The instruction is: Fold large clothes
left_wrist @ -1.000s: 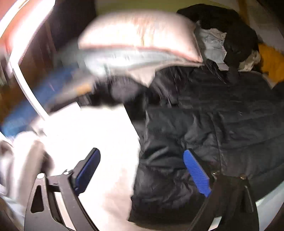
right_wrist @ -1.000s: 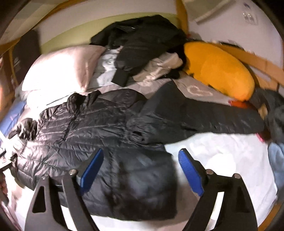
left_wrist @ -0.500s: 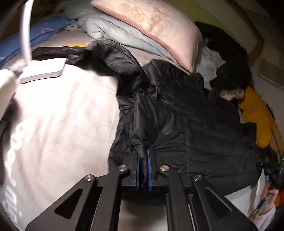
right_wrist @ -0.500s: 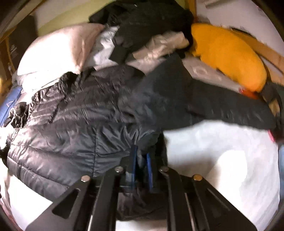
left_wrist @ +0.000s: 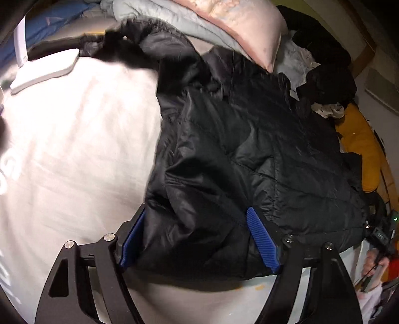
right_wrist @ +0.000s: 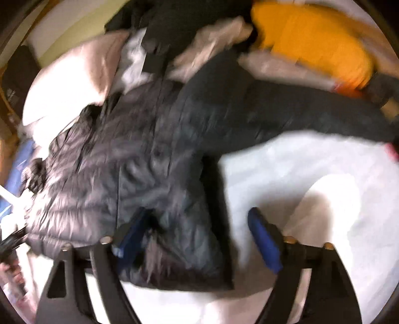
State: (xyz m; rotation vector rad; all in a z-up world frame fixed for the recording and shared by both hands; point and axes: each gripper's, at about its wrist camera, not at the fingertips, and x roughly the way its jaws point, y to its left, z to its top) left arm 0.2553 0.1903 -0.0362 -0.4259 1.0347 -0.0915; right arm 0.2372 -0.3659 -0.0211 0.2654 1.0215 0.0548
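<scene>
Blue ribbed pads stood apart on both claws when we looked. Our left claw [left_wrist: 198, 240] had just been opening: half a second earlier it was pinched shut on a ridge of the black puffer jacket [left_wrist: 244, 154], and now the jaws were spread with the hem bunched loosely between them, nothing pressing on it as far as we could tell. Our right claw [right_wrist: 197, 241] had done the same at the other bottom corner; its left pad lay against the quilted cloth, its right pad hung over the white sheet [right_wrist: 311, 174], and that view was smeared by motion.

We judged that both corners had been let go, so the hem had been tugged and set down rather than carried over. The jacket lay spread across the bed, collar toward the pink pillow [left_wrist: 239, 22], one sleeve [right_wrist: 286, 117] stretched out to the side. No real fold showed yet; the sleeves looked like the next job.

Further out we saw a heap of dark and pale clothes [left_wrist: 321, 74] by the headboard, an orange cushion [right_wrist: 314, 42], and a white flat gadget [left_wrist: 43, 68] on the sheet. Large pale letters ran along the sheet's left edge [left_wrist: 7, 172], but they were cut off and we could not read them. No brand showed on the jacket.
</scene>
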